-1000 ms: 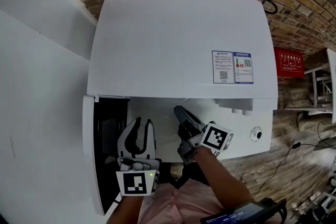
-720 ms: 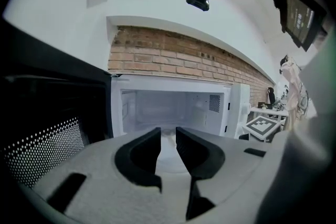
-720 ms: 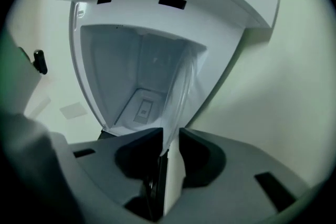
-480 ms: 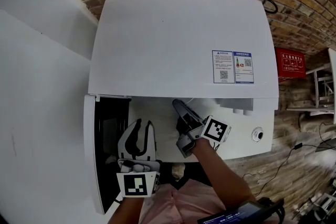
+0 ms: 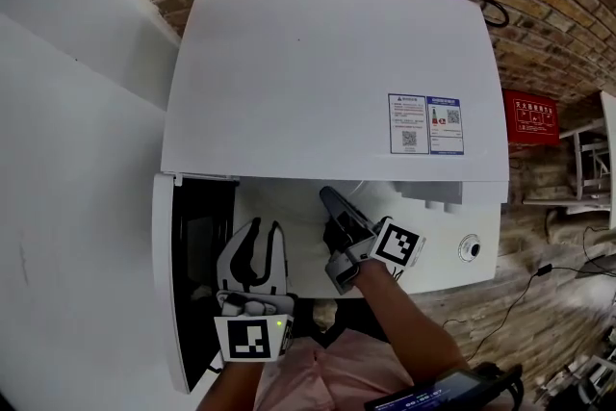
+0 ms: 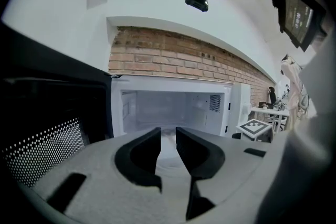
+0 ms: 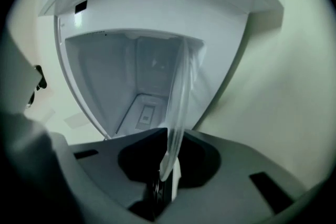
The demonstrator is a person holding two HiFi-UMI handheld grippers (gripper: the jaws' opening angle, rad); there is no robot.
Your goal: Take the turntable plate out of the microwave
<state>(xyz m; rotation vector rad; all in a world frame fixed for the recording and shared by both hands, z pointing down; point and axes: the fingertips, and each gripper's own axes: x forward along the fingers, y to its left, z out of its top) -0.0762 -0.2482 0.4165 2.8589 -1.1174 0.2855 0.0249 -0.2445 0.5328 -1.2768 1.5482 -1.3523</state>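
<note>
At 12 o'clock inside the white microwave [image 5: 327, 72], the right claw [image 7: 170, 165], jaws just closing, pinches the clear glass turntable plate [image 7: 181, 92]; its thin edge grip may slip. The left claw [image 6: 168, 139] hangs released.

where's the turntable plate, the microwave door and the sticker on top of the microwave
turntable plate [image 7: 177, 107], right gripper view, on the clear glass, seen edge-on
microwave door [image 5: 195, 250], head view, on its dark inner window
sticker [image 5: 425, 123], head view, on its middle
</note>
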